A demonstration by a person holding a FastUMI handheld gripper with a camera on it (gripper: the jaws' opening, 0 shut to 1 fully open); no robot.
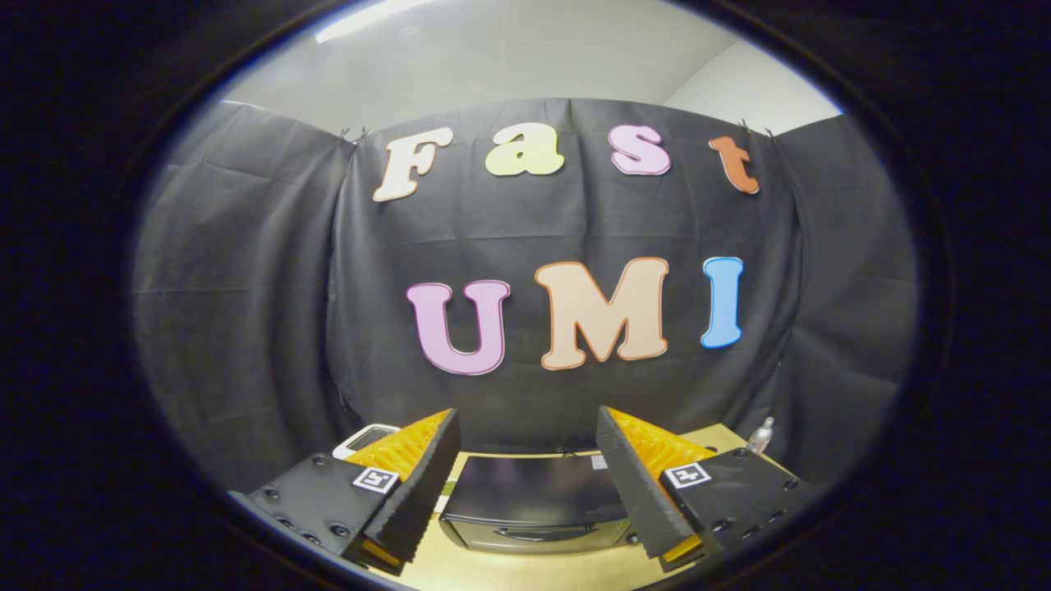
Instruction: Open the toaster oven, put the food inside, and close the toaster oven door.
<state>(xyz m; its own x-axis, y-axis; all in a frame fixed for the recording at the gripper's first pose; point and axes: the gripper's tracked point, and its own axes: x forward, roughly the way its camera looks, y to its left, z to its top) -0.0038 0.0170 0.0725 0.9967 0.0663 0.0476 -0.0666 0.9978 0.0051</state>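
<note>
From the gripper view, the gripper [525,480] hangs high over the table [493,570], fingers [415,492] spread wide apart with nothing between them. Down in the gap sits the toaster oven [538,505], dark top facing up, door closed, handle [534,533] on the front, well clear of both fingers. It stands near the table's back edge against the black cloth wall. A white object [365,439] peeks out at the back left corner; a small clear bottle [762,435] stands at the back right corner.
</note>
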